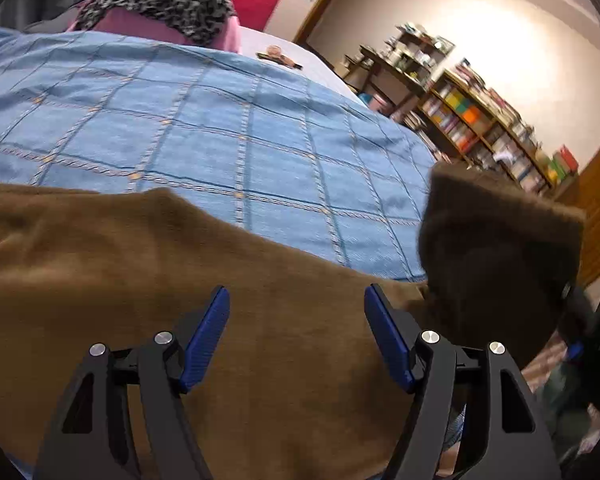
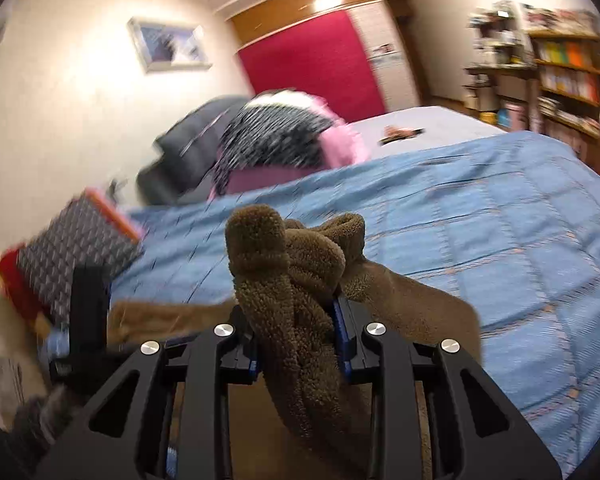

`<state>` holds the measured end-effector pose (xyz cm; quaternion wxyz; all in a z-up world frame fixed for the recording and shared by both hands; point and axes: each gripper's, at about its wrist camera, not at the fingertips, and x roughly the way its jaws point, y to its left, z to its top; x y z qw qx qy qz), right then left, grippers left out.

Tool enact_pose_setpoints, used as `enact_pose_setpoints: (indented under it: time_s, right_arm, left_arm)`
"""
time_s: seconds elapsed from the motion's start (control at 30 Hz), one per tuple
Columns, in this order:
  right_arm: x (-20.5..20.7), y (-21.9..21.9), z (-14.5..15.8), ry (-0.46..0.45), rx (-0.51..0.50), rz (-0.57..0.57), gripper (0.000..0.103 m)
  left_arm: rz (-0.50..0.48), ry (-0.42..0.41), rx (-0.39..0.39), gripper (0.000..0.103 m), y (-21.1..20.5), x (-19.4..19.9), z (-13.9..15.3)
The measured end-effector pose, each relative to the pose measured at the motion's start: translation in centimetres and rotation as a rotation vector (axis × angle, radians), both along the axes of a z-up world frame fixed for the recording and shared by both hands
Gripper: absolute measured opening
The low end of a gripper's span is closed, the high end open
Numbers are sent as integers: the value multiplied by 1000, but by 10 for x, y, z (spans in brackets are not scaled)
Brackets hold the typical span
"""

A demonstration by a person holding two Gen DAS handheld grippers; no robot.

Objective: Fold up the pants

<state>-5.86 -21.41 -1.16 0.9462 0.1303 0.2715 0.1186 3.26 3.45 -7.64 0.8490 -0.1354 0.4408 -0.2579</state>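
Observation:
Brown fleece pants lie spread across a blue checked bedspread in the left wrist view. My left gripper hovers over them, open, with nothing pressed between its blue pads. At the right of that view one end of the pants is lifted off the bed. In the right wrist view my right gripper is shut on a bunched fold of the pants, which bulges above the fingers and hangs down between them. The rest trails onto the bedspread.
A pile of pink and speckled clothes sits at the far side of the bed. Bookshelves line the wall beyond the bed's edge. A patterned cushion leans at the left. A small dark object lies on the bed.

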Motion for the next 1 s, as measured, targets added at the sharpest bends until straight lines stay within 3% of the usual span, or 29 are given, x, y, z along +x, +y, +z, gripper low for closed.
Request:
enact_pose_setpoints:
  time_s: [0.3, 0.67, 0.77, 0.87, 1.0]
  right_arm:
    - [22, 100, -55, 124, -147, 215, 28]
    - [27, 132, -70, 133, -183, 313, 28]
    - [33, 137, -83, 172, -181, 355, 29]
    - [37, 140, -101, 220, -160, 407, 32]
    - [28, 147, -109, 209, -196, 489, 47]
  left_arm:
    - [98, 49, -67, 69, 60, 3, -17]
    - [139, 51, -103, 69, 89, 7, -19]
    - [165, 56, -98, 71, 95, 8, -21]
    - [175, 70, -96, 72, 97, 7, -23]
    - [160, 82, -78, 73, 94, 4, -25]
